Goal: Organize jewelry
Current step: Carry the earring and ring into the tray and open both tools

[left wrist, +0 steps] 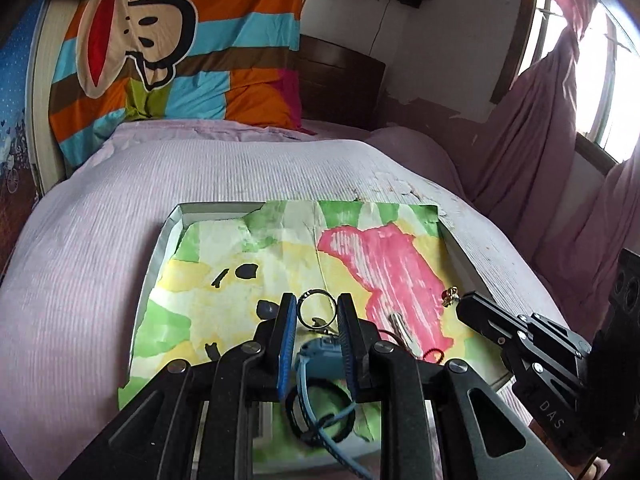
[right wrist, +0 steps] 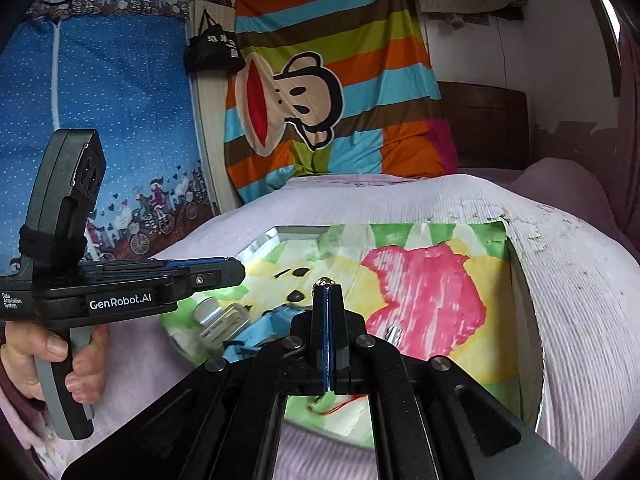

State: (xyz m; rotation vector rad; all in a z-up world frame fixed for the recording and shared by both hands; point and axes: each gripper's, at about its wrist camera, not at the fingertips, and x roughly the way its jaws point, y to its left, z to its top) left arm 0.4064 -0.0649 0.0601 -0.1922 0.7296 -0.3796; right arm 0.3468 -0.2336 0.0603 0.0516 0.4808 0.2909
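Observation:
A shallow tray (left wrist: 170,232) lined with painted paper lies on the bed. My left gripper (left wrist: 317,306) is shut on a metal ring (left wrist: 316,307), held upright between the fingertips above the tray. Below it lie a blue watch (left wrist: 320,358) and a black band (left wrist: 320,410). My right gripper (right wrist: 327,289) is shut on a small gold jewel (right wrist: 324,281); it also shows in the left wrist view (left wrist: 450,295) at the right gripper's tip (left wrist: 466,304). A silver clip (left wrist: 400,326) and red thread (left wrist: 434,354) lie on the pink patch.
The tray (right wrist: 524,280) sits on a lilac bedspread (left wrist: 80,260). A striped monkey-print cloth (left wrist: 160,52) hangs at the headboard. A purple curtain (left wrist: 532,128) and window are to the right. A silver watch (right wrist: 218,320) lies at the tray's left end.

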